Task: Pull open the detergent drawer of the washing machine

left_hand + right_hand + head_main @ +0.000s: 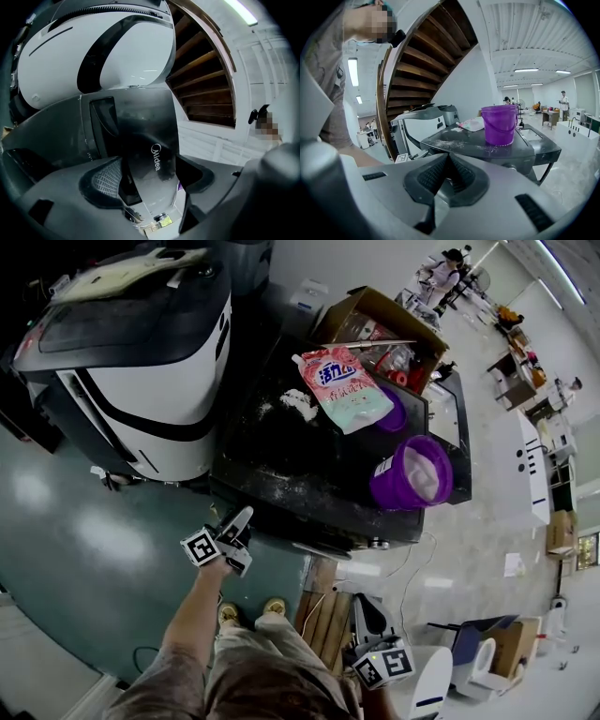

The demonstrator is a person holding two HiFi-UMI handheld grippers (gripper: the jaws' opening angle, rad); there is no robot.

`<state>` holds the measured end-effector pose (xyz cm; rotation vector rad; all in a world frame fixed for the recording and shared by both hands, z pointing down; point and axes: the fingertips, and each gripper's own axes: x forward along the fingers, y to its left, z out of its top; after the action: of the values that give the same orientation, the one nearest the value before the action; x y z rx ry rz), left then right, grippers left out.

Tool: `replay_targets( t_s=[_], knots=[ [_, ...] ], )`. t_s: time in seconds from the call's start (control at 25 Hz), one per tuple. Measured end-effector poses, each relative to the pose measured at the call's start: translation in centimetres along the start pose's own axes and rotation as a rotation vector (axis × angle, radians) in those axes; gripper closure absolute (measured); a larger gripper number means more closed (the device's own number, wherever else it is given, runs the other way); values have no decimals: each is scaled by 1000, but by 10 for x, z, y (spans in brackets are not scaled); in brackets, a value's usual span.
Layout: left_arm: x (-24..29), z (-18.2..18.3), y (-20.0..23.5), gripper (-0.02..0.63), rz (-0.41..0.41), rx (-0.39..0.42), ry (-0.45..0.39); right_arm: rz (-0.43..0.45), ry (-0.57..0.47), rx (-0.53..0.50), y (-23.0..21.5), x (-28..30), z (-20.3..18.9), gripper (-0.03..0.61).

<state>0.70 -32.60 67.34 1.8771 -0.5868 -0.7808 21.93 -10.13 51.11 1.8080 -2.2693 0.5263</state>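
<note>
Left tongs (150,177) parted, nothing clamped. In the gap at 12 o'clock sits a glossy dark panel. I judge it the detergent drawer (147,136), long axis running 12-to-6 in the left gripper view. Whether the pads touch it, can't tell. Right tongs (447,177) pressed shut, empty, at 5 o'clock of the washing machine (281,456), well off; left is nearer. From the head view the drawer face hides under the top's lip; no handle recess made out.
</note>
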Motion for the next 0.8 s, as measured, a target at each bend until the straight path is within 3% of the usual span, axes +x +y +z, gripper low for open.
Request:
replay_targets(
  t_s=[0.56, 0.8],
  knots=[
    [5, 5, 2, 262, -61, -39, -34, -14, 4, 22, 1, -10, -5, 577],
    [4, 6, 8, 296, -91, -86, -82, -26, 2, 42, 2, -16, -11, 577]
  ],
)
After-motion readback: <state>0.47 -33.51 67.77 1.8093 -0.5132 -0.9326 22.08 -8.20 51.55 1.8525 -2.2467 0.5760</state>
